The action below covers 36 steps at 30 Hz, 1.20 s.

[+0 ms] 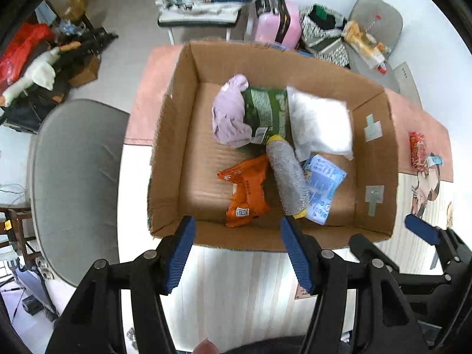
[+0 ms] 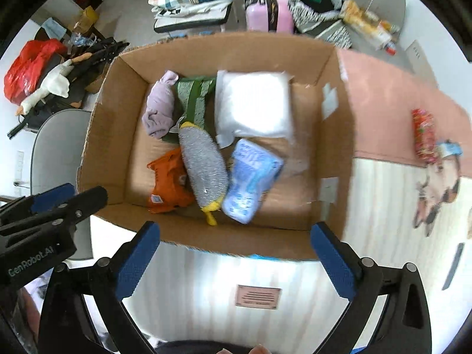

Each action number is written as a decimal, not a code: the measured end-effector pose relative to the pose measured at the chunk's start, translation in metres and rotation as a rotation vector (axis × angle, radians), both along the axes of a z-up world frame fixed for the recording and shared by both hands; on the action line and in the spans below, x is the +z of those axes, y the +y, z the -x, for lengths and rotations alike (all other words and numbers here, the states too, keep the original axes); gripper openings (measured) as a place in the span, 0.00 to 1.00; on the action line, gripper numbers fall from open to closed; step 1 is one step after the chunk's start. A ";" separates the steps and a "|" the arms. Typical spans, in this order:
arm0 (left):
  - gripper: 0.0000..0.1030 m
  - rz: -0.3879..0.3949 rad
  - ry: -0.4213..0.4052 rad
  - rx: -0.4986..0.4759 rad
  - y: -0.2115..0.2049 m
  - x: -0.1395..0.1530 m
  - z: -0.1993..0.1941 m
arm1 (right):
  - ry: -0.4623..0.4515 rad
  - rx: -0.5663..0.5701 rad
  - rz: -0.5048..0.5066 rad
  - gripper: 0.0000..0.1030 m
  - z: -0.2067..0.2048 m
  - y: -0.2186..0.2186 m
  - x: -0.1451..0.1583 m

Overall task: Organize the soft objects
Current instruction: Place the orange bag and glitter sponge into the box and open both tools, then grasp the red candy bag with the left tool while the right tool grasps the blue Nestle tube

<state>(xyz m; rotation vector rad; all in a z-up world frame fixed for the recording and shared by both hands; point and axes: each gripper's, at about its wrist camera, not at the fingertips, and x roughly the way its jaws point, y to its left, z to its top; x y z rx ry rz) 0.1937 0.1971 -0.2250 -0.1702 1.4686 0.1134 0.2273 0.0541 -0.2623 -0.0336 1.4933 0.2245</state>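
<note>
- Box [image 1: 380,177] sits on desk [image 1: 236,277], far end on a pink mat [image 1: 147,103]; six soft items inside.
- White pillow pack [image 1: 321,121] at far right of the floor, touching green pack [image 1: 265,109].
- Lilac cloth [image 1: 228,115] bunched at far left, against green pack.
- Grey roll [image 1: 287,177] with yellow ends lies down the middle, over orange pouch [image 1: 247,191] on its left, blue pack [image 1: 323,188] on its right.
- Left gripper [image 1: 237,253] above near wall of box, jaws wide, nothing held.
- Right gripper [image 2: 236,262] same height over near edge, jaws wide, empty; also shows at right in left view.
- Red snack bag [image 2: 423,135] still outside the box, on the mat to the right.
- Grey chair [image 1: 76,177] left of desk.
</note>
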 end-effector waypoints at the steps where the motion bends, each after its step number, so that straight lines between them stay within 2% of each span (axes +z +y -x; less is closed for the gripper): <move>1: 0.57 -0.012 -0.019 0.000 -0.003 0.006 0.003 | -0.024 -0.002 0.011 1.00 0.004 -0.006 0.008; 10: 0.60 -0.057 -0.145 -0.022 -0.010 0.058 0.024 | -0.163 -0.022 0.034 1.00 0.034 -0.035 0.070; 12: 0.85 -0.066 -0.172 -0.025 -0.012 0.068 0.029 | -0.186 -0.026 0.040 1.00 0.042 -0.040 0.083; 15: 0.88 -0.112 -0.233 -0.030 -0.018 0.088 0.038 | -0.210 -0.028 0.030 1.00 0.053 -0.047 0.102; 16: 0.91 -0.119 -0.246 -0.030 -0.019 0.092 0.040 | -0.221 -0.029 0.027 1.00 0.056 -0.050 0.108; 17: 0.98 -0.129 -0.265 -0.029 -0.021 0.098 0.043 | -0.231 -0.030 0.025 1.00 0.059 -0.051 0.112; 24: 0.99 -0.156 -0.309 -0.036 -0.037 0.119 0.053 | -0.264 -0.028 -0.016 1.00 0.070 -0.060 0.135; 28: 0.99 -0.126 -0.305 -0.051 -0.055 0.121 0.048 | -0.262 -0.035 -0.055 1.00 0.070 -0.070 0.138; 32: 0.99 -0.122 -0.302 -0.101 -0.094 0.118 0.029 | -0.218 -0.097 -0.124 1.00 0.060 -0.106 0.130; 36: 0.99 -0.055 -0.248 -0.153 -0.147 0.099 -0.008 | -0.157 -0.207 -0.159 1.00 0.044 -0.168 0.111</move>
